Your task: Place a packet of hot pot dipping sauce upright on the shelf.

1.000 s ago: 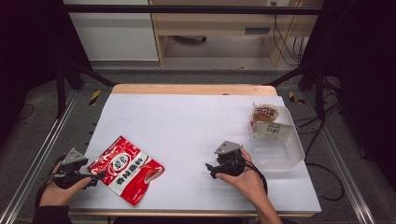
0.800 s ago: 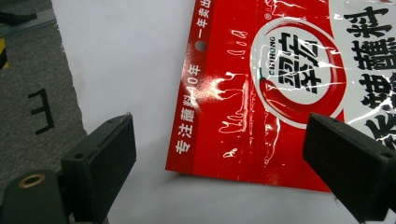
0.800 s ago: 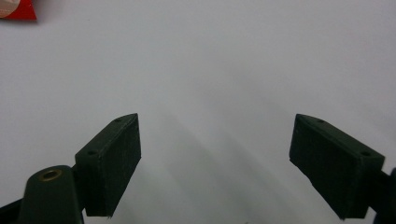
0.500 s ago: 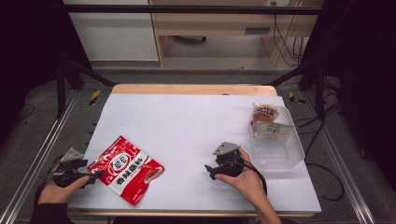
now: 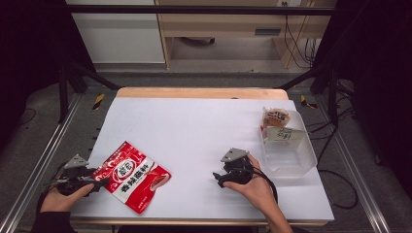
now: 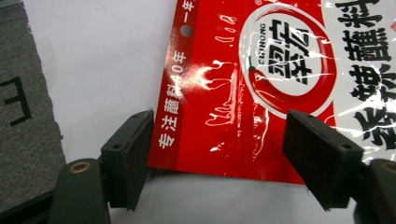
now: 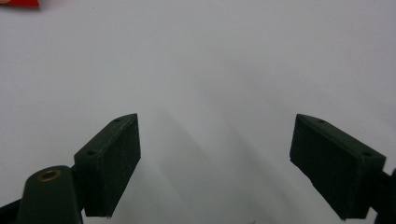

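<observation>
A red seasoning packet (image 5: 131, 175) with white print lies flat at the table's front left. My left gripper (image 5: 99, 182) is at the packet's left edge, low over the table. In the left gripper view it (image 6: 229, 154) is open, its jaws standing on either side of the packet's (image 6: 261, 93) near edge without closing on it. My right gripper (image 5: 217, 178) is held at the front centre-right, pointing left. In the right gripper view it (image 7: 217, 154) is open over bare white table (image 7: 210, 60) with nothing between the jaws.
A clear plastic tub (image 5: 306, 162) stands at the right edge with a white-labelled item (image 5: 284, 135) at its far end. A small snack packet (image 5: 275, 118) lies just behind it. Dark floor and metal rails surround the white table (image 5: 194, 126).
My left gripper has edged slightly right toward the red packet. The right hand and the packet have stayed almost still.
</observation>
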{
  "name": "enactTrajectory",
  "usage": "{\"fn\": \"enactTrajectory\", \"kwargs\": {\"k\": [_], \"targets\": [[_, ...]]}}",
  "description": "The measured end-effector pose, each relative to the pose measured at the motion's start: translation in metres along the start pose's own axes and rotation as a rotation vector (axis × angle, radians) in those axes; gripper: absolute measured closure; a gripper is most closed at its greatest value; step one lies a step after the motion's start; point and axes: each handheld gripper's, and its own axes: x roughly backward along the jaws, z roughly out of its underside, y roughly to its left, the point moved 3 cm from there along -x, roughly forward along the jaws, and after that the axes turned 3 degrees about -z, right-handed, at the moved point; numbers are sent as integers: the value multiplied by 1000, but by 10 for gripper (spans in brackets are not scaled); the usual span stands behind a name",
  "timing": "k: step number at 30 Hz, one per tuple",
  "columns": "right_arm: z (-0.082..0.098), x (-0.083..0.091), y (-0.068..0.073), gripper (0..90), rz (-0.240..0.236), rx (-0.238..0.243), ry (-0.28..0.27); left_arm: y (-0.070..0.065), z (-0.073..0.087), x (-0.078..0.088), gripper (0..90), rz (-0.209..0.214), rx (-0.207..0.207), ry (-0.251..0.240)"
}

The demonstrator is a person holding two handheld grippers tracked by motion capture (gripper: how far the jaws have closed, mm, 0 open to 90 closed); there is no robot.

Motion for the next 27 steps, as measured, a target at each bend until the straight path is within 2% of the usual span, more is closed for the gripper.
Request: {"fn": "enactTrajectory", "kwargs": {"k": [3,8,13,15,17,20,24,27], "targets": [[0,0,0,168,-1,0,1,-1,-1,1,277,1,4,-3],[0,0,0,168,-3,5,5,-3,-4,7,314,6,16,-36],[0,-1,0,167,-6,9,7,-11,-10,12,330,37,30,-71],[0,-1,0,168,-7,9,7,-13,-11,10,330,51,36,-58],[0,-1,0,168,-7,9,8,-12,-10,6,326,50,59,-34],[0,-1,1,169,-8,12,5,-10,-9,2,427,51,55,-9],[0,-1,1,170,-7,16,6,-4,-9,-1,634,6,51,24],[-2,0,2,173,-5,12,-8,-1,-13,0,794,-24,41,26]]}}
